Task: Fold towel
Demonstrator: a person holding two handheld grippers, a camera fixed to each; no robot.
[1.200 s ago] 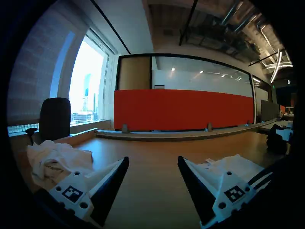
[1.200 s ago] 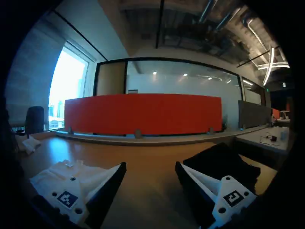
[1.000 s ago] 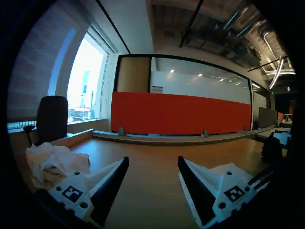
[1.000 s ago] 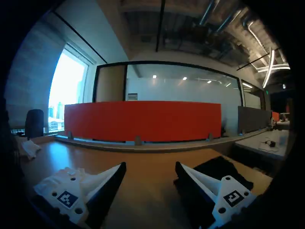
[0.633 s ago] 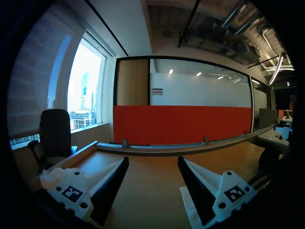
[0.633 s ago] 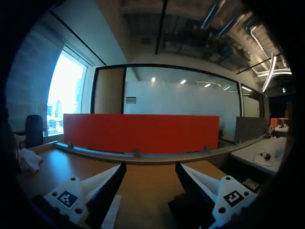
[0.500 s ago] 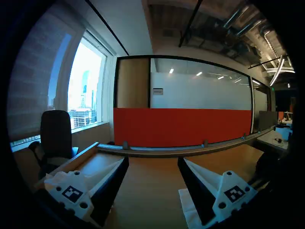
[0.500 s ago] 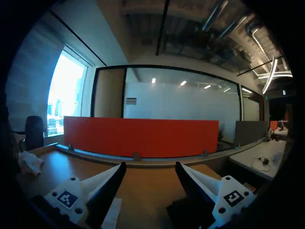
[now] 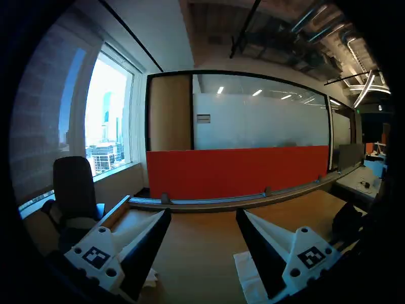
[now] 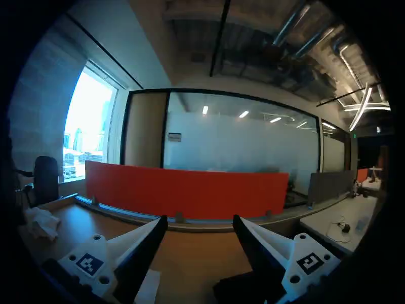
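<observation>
Fingers (image 9: 132, 242) wide, empty, on left gripper (image 9: 202, 210) and right gripper (image 10: 199, 218). White towel (image 9: 246, 277) flat on your side of red divider (image 9: 238, 172), low between both grippers; long axis hidden. You likely need pitch down.

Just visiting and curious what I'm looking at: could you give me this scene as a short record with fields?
Left gripper: open, empty
Right gripper: open, empty
Table: wooden
Towel: white, lying on table
Crumpled cloth: white, on table at left
Dark cloth: on table by right gripper
Partition: red, along table's far edge
Chair: black, beside window
</observation>
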